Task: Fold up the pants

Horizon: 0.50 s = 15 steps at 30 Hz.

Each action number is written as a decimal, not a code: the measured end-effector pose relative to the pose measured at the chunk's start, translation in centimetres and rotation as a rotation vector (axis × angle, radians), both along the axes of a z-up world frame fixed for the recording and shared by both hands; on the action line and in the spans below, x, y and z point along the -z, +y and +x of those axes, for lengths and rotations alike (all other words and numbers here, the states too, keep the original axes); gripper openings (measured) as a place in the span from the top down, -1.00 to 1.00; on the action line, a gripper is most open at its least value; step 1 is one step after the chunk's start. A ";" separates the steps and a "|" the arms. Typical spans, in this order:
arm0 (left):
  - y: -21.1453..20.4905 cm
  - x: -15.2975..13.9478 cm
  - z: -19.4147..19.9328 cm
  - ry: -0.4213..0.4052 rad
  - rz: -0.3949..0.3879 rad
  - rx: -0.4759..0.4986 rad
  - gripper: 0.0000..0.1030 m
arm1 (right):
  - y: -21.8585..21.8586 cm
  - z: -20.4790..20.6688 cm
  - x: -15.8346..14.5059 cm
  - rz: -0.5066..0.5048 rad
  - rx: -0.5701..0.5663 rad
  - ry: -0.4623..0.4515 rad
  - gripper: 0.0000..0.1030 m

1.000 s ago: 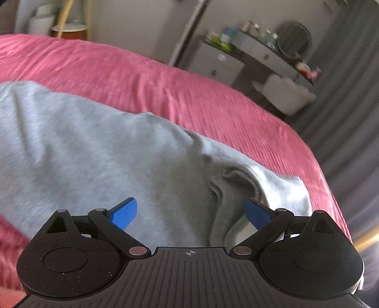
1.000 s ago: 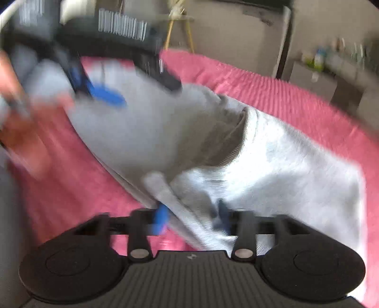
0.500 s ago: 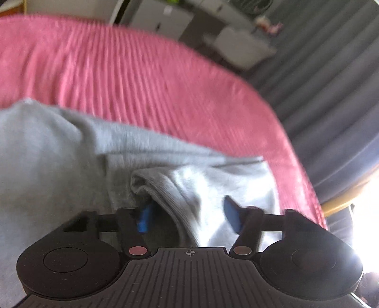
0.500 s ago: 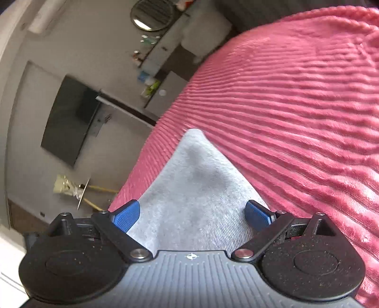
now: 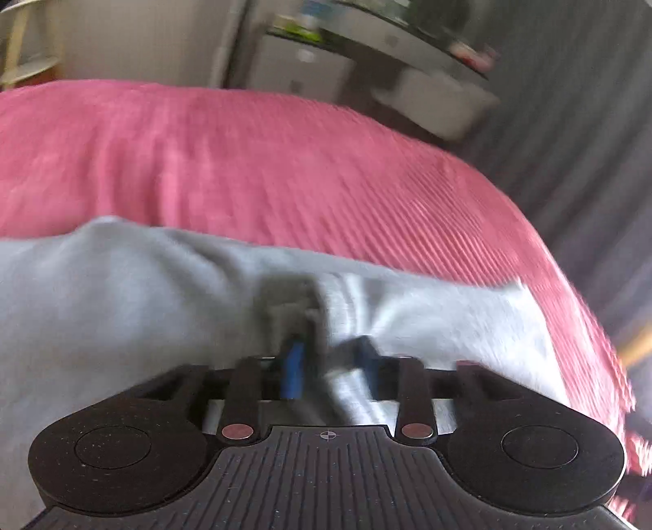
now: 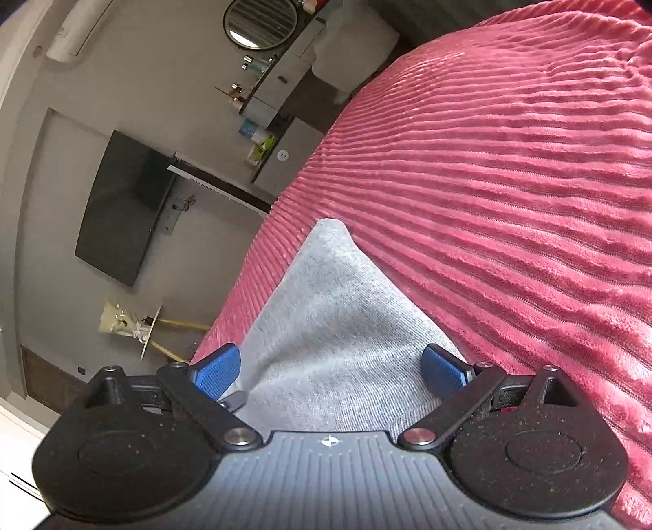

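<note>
Pants, the soft light-grey knit sweatpants [image 5: 122,310], lie spread on the pink ribbed plush bedspread [image 5: 285,163], with one bunched fold of grey cloth pinched between the blue-padded fingers of your left gripper [image 5: 330,367]; those fingers are drawn close together on the fabric, though the left view is blurred, so how deep the bite goes is hard to judge. Your right gripper [image 6: 330,371] hovers over a pointed grey corner of the sweatpants [image 6: 326,326] with its blue fingers [image 6: 216,371] spread wide and nothing between them. To do this step well, I would get the right fingers down astride that corner and close them on the cloth before you carry anything, so that both edges travel together. Keep the left pinch firm, since a shallow hold on thick knit is likely to slip, and lift just clear of the bedspread so the plush does not drag the layer askew. Beyond the bed stand a dark wall-mounted flat screen [image 6: 122,208] and a round mirror [image 6: 261,20]. No brand, label or readable writing shows anywhere.
</note>
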<state>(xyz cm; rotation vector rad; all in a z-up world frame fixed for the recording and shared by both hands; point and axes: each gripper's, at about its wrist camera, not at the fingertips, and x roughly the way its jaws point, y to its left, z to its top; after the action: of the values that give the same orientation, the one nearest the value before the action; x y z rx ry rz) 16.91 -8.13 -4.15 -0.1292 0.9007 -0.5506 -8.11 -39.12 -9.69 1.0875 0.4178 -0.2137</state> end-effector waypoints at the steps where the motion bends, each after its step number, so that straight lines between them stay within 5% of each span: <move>1: 0.6 -0.6 -0.8 -0.028 0.023 -0.040 -0.19 | 0.0 -0.1 0.0 0.000 0.001 -0.002 -0.86; 4: 1.8 -1.3 -2.8 -0.017 -0.002 -0.032 -0.58 | -0.2 -0.1 0.4 0.014 0.007 -0.004 -0.87; 7: 1.7 -0.4 -4.2 0.082 -0.031 0.030 -0.59 | -0.2 0.1 0.3 0.005 0.005 0.002 -0.87; 13: -0.5 1.5 -4.8 0.155 -0.054 0.104 -0.56 | -0.4 -0.3 0.5 0.038 0.020 -0.016 -0.87; 15: -1.5 1.6 -4.6 0.146 -0.011 0.109 -0.22 | -0.4 -0.6 0.2 0.039 0.022 -0.019 -0.87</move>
<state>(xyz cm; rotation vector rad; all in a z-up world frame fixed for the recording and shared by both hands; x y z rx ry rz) 12.32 -9.60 -5.77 -0.1325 1.0517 -0.6539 -8.69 -39.54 -9.87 1.1315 0.3947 -0.2151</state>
